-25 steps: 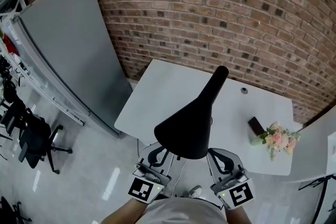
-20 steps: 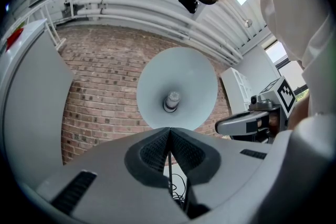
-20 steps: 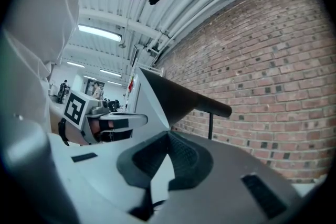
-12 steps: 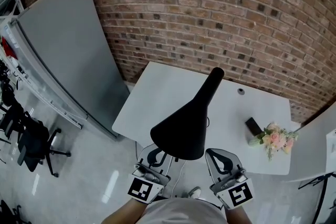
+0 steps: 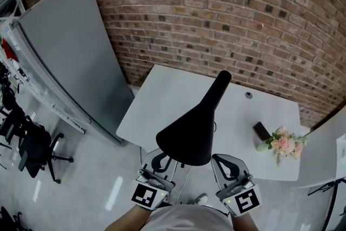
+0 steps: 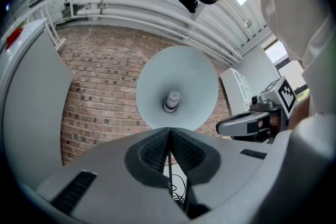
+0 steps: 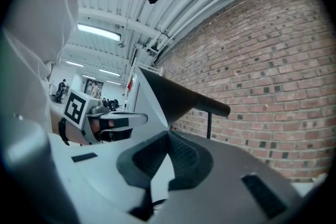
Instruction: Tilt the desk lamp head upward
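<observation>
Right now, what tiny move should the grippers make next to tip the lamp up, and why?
Probably lift the left gripper and right gripper gently against the near rim of the lamp head. Both are shut, empty, just below that rim, so pushing up should tilt it.

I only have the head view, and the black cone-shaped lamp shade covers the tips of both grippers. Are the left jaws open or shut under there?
Observer: The left gripper has its jaws together, tips right at the rim of the black cone-shaped lamp shade. I cannot tell whether the rim is pinched.
Operator: And the right one?
Observer: The right gripper is shut as well, and the shade's rim edge runs down to its tips.
Operator: What is inside the shade?
Observer: A pale inner surface with a bulb at its centre. It does not look lit.
</observation>
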The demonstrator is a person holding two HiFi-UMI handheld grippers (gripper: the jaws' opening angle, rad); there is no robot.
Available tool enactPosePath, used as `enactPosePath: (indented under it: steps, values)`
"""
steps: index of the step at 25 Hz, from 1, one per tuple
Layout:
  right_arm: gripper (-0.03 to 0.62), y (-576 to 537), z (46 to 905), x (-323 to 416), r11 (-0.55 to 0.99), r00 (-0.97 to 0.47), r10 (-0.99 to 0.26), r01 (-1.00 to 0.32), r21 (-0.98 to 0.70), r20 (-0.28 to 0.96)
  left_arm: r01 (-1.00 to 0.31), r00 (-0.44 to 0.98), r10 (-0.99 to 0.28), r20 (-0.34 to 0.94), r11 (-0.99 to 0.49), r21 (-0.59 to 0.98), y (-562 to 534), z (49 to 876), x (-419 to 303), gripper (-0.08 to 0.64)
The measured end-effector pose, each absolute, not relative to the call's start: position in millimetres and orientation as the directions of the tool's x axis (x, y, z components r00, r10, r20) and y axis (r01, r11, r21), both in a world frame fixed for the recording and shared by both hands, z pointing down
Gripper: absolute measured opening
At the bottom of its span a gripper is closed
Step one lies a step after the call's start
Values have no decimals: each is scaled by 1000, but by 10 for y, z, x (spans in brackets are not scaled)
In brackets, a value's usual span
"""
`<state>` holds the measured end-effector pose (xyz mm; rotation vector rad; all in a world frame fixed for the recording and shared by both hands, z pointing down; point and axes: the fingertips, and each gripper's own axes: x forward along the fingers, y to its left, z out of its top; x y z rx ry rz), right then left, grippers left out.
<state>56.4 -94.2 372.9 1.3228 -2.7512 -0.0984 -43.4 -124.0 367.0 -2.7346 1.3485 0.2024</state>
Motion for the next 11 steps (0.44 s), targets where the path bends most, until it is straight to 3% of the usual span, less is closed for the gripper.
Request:
enactPosePath:
  steps: [11]
  values:
    - [14, -917, 3751, 578, 613, -612, -790, -784, 99, 50, -785, 614, -772, -162, -620, -23, -1230, 3684, -409, 8]
